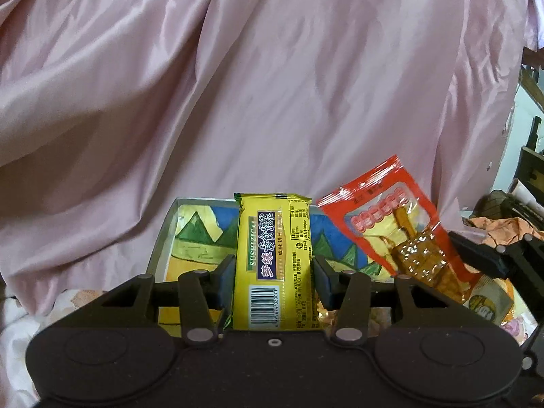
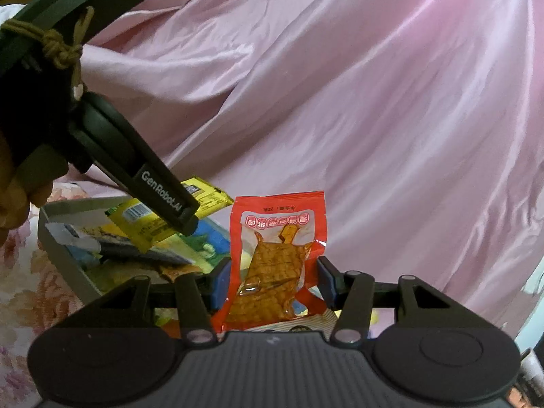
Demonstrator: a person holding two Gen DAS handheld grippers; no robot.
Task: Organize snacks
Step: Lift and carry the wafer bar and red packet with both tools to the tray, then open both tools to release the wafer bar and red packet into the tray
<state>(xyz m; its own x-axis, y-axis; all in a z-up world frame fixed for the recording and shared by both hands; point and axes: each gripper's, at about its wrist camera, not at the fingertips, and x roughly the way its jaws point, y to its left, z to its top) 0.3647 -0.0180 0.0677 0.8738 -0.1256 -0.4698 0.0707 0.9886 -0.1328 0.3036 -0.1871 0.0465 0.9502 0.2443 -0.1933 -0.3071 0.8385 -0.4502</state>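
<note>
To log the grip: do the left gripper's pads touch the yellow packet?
Touching. In the left wrist view both pads of the left gripper press the sides of the yellow packet.

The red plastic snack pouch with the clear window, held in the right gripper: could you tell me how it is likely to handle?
The red plastic snack pouch probably is light and fairly floppy: it stands up held only low down, yet creases. Its glossy film may slip in the right gripper.

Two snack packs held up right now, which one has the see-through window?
The red packet in the right gripper: its clear panel shows the brown snack inside. The yellow packet in the left gripper is opaque, fully printed.
</note>
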